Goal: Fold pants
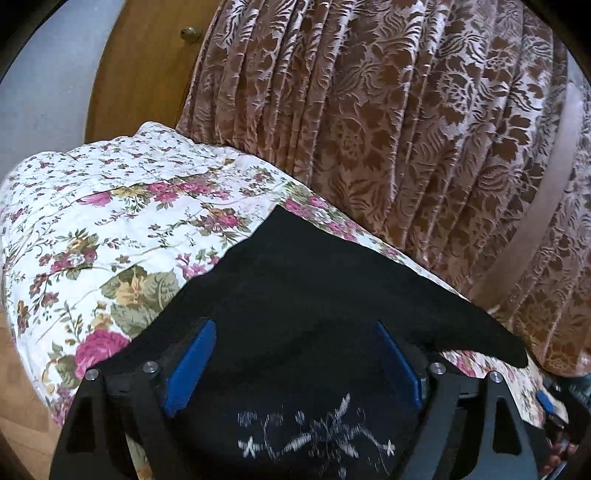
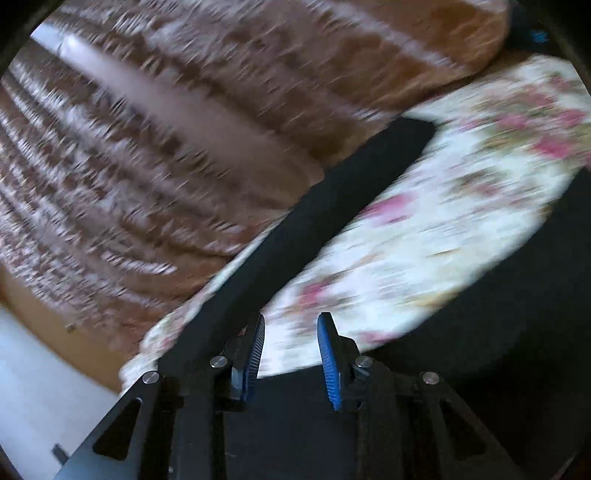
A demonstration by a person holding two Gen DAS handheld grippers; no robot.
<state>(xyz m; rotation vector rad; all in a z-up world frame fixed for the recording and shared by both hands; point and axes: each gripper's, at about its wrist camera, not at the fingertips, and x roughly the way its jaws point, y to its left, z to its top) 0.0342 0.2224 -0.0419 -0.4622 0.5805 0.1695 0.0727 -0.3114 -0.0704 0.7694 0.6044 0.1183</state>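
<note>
While one black pants (image 1: 295, 280) lies on floral bedspread (image 1: 110, 206), two grippers: left (image 1: 295, 328) jaws wide, right (image 2: 291, 325) narrow, empty.

You have one pair of black pants (image 1: 295, 266), with one white embroidered motif (image 1: 317, 439) at 6 o'clock in the left wrist view. One floral bedspread (image 1: 122, 206). One brown patterned curtain (image 1: 406, 110). One wooden cabinet (image 1: 144, 59) with one round knob (image 1: 190, 34) at 11 o'clock. Two grippers: left gripper (image 1: 295, 365), right gripper (image 2: 291, 354), each with two blue pads.
</note>
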